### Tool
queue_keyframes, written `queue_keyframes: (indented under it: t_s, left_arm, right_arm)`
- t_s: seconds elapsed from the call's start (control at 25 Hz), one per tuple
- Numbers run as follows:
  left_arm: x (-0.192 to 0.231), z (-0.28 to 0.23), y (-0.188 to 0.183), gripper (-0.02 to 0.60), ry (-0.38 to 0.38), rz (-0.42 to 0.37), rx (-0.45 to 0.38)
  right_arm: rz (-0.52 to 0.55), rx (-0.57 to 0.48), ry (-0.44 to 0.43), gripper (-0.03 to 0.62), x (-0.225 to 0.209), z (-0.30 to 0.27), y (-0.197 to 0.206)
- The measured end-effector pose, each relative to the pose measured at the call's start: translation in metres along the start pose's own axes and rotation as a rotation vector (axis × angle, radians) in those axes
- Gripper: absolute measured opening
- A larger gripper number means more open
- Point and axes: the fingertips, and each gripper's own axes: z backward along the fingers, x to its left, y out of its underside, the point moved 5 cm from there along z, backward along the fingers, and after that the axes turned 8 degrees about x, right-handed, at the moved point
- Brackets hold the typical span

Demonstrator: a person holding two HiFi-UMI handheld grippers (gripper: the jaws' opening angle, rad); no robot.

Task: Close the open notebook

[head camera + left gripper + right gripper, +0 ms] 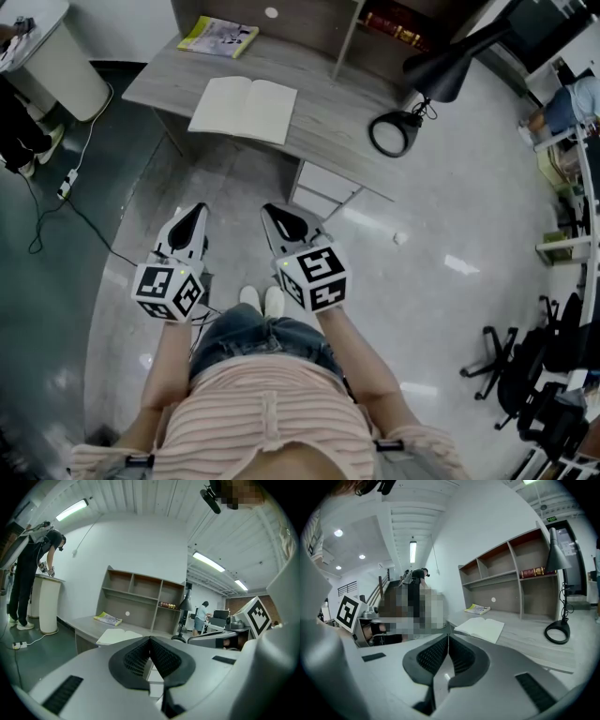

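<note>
Up ahead on the grey wooden desk (330, 127), the open cream-paged notebook (244, 110) is lying flat and untouched. The grey left gripper (193, 216) and right gripper (277, 216) are hovering well short of it, jaws pressed together and holding nothing, probably because the approach is not yet begun.

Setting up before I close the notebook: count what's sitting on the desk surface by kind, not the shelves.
Open notebook: 1
Yellow-covered booklet: 1
Black desk lamp: 1
Total: 3
</note>
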Motion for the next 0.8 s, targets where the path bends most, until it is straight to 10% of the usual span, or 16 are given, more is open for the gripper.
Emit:
queue_keyframes:
  t_s: [0.8]
  left_arm:
    - [0.019, -0.029, -0.018, 0.009, -0.072, 0.0, -0.023]
  right_arm:
    - [-0.002, 0.006, -0.002, 0.018, -0.038, -0.014, -0.015]
